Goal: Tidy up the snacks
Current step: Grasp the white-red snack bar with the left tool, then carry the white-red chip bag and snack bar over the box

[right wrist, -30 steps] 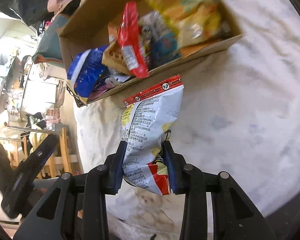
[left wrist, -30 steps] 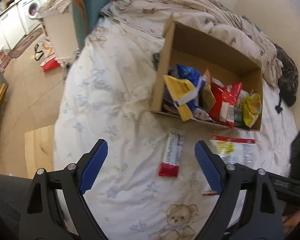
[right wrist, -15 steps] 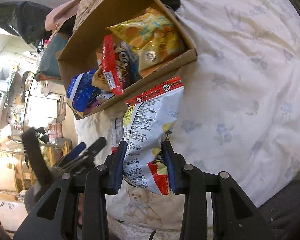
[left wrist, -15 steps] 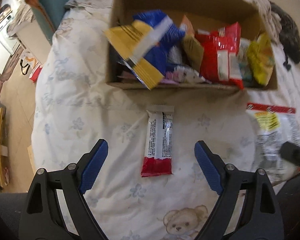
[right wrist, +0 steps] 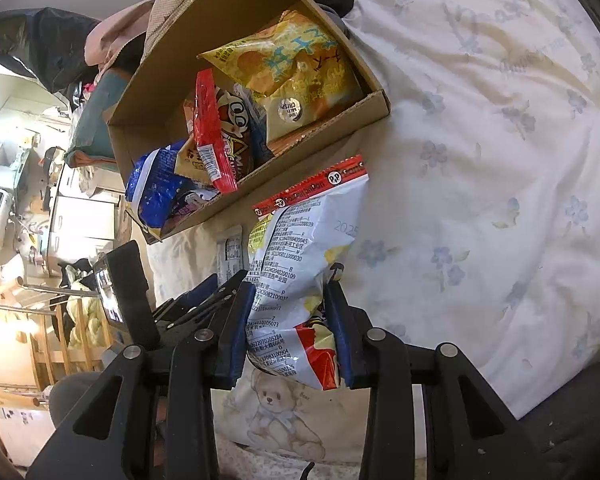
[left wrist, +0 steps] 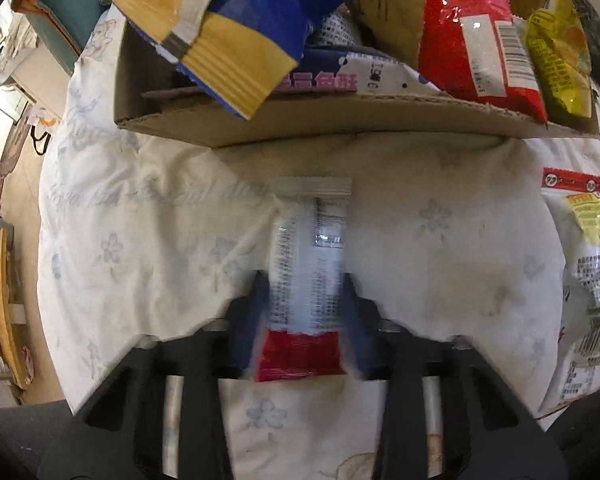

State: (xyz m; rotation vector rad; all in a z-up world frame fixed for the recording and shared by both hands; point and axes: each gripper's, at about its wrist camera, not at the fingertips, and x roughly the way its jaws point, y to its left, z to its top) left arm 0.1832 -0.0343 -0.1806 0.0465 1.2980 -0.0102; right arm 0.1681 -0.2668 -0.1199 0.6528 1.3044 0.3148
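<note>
The left tool [left wrist: 306, 320] is closing around a white-and-red bar [left wrist: 306, 276] lying on the bed [left wrist: 440, 260]; its blue fingers [left wrist: 256, 312] sit blurred at either side of the bar's lower half, and whether they press it yet cannot be told. The right tool [right wrist: 290, 320] is clenched on a white chip bag [right wrist: 300, 276], the pads squeezing its lower part while its red top edge points at the box [right wrist: 148, 120].

The left wrist view shows the bar in full, just short of the box's near wall [left wrist: 340, 120], with packets leaning over the rim: a yellow-and-blue bag [left wrist: 228, 40], a red one [left wrist: 472, 40], a yellow one [left wrist: 560, 48]. The chip bag appears only at its right edge [left wrist: 588, 280].

The right wrist view shows the box's interior wall and far corner, and only the bar's top end [right wrist: 230, 250] behind the left tool's dark body [right wrist: 196, 304]. It alone shows the teddy-bear print [right wrist: 278, 412] under the bag.
</note>
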